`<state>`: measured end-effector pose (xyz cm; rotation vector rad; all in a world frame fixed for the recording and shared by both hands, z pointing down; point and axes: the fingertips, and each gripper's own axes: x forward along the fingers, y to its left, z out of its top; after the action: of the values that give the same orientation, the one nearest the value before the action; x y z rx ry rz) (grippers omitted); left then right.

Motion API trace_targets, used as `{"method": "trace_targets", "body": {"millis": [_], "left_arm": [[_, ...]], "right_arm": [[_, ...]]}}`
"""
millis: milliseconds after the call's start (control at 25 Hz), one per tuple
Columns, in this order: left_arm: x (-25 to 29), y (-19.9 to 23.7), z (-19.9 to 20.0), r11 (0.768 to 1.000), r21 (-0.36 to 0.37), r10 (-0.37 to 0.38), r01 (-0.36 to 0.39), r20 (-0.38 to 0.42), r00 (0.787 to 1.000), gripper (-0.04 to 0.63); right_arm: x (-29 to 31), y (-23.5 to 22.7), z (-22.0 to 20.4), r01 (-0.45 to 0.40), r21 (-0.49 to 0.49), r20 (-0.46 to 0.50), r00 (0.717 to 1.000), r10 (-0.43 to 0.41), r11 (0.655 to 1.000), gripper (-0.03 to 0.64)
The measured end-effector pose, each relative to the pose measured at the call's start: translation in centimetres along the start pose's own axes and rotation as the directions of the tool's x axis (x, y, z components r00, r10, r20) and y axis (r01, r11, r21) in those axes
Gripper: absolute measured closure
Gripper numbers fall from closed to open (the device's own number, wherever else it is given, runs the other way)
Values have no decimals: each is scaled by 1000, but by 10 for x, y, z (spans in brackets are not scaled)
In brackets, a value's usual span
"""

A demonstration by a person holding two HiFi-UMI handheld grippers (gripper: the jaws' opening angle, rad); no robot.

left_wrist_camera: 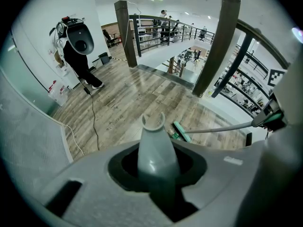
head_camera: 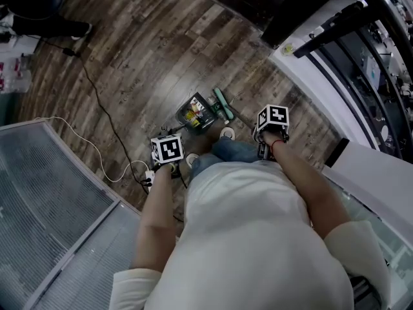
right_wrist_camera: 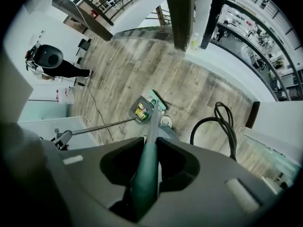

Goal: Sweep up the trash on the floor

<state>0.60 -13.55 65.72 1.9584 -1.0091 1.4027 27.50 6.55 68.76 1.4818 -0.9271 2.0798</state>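
In the head view a dark dustpan (head_camera: 195, 112) lies on the wooden floor with colourful trash in it. The green broom head (head_camera: 223, 104) rests against its right side. My left gripper (head_camera: 166, 150) is shut on the dustpan's grey handle (left_wrist_camera: 154, 148), whose clip end points away from the gripper. My right gripper (head_camera: 272, 120) is shut on the green broom handle (right_wrist_camera: 147, 162), which runs down to the broom head (right_wrist_camera: 159, 102) beside the dustpan (right_wrist_camera: 141, 111). From the left gripper view the broom head (left_wrist_camera: 181, 131) shows on the floor.
A black cable (head_camera: 97, 99) and a white cable (head_camera: 84, 137) trail over the floor at left, beside a glass partition (head_camera: 45, 192). A white ledge with a dark railing (head_camera: 335, 50) bounds the right. A black hose loop (right_wrist_camera: 222, 122) lies near my feet. A dark stand (left_wrist_camera: 78, 44) is far left.
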Motion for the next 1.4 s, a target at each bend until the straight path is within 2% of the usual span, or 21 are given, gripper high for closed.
{"method": "trace_targets", "body": {"millis": [480,760,1000,1200,1400], "left_arm": [[-1,-1,2,1000,-1,-1,1,2,1000,505],[0,0,0,1000,1,3,-3,6,1000,505],[-3,0,3,1000,0,0,0,6,1000,505],[-1,1,2,1000,0,1,-1,8,1000,505],[-1,1,2,1000,2,1,-1,5,1000,505]], "right_arm": [[-4,29,2,43,-206,-23,999,-49,978,520],[-2,53,1,31,-362,-41,998,-50,932,520],[-6,72,-3,24,-479,-54,997,-56,878,520],[-7,76,-4,15,-503,-51,998,-46,864,520],[-8,79,2,-9,-481,-12,1000,3,877,520]]}}
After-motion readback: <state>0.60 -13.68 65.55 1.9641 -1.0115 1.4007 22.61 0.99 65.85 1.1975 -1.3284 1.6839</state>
